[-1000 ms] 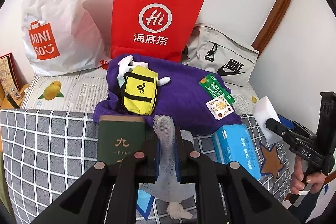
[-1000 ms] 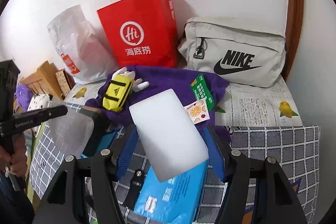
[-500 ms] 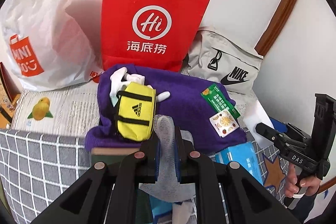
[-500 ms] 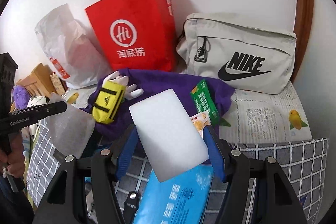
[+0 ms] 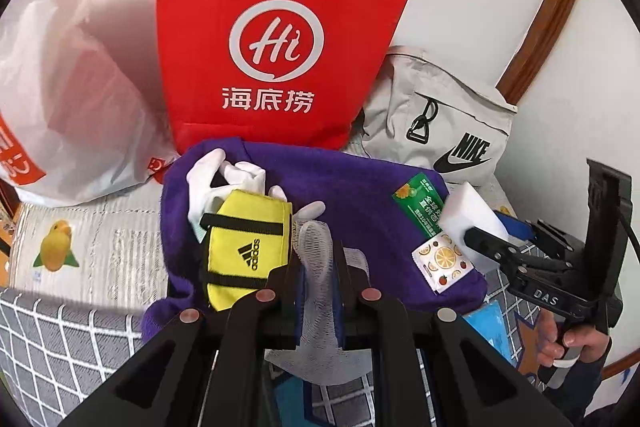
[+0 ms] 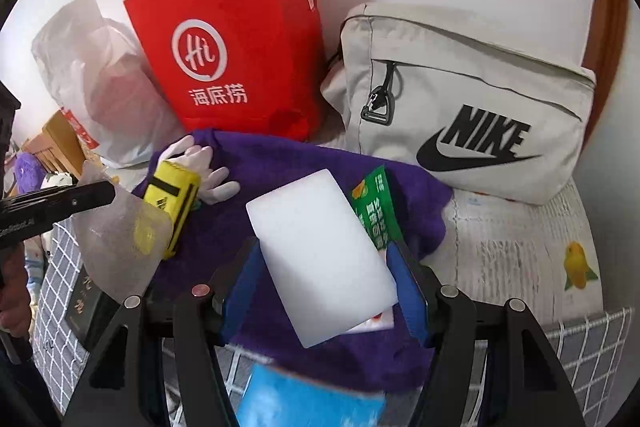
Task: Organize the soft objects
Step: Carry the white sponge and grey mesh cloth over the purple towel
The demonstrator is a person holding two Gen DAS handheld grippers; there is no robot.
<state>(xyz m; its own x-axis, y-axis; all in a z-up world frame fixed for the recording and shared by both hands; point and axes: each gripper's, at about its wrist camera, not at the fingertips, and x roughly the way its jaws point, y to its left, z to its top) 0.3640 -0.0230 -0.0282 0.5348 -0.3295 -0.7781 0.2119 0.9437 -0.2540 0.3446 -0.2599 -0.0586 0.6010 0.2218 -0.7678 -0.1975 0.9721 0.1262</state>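
**Mesh and sponge held over the purple towel**

The left gripper (image 5: 318,291) has its fingers pinched almost together on a white mesh cloth (image 5: 316,267). The cloth's long axis runs along the fingers: a rounded end sticks out past the tips toward the red paper bag (image 5: 276,39), and the rest hangs loose below the jaws. It is thin, netted and half see-through; in the right wrist view it shows as a limp gauzy sheet (image 6: 120,243).

The right gripper (image 6: 324,267) stands at a middling width, its blue pads (image 6: 408,291) clamped on the sides of a white sponge block (image 6: 320,255). The block is a smooth, matt, flat rectangle with rounded corners; its long axis is tilted, the far end leaning left toward the red bag.

Both held things hover above the purple towel (image 5: 352,195), a fuzzy, rumpled cloth lying just in front of the red bag. On the towel lie a small yellow Adidas pouch (image 5: 244,247) with black straps, on its side over white gloves (image 5: 224,175), and a green and white printed packet (image 5: 428,219) near its right edge. Right of the towel a grey Nike fabric bag (image 6: 472,115) leans on the wall; left of it slumps a crinkled white plastic bag (image 5: 72,99).

The towel rests on a surface covered with a lemon-print cloth (image 6: 520,247) and, nearer, a grey checked cover (image 5: 60,339). Behind is a plain white wall with brown wooden trim (image 5: 548,11).
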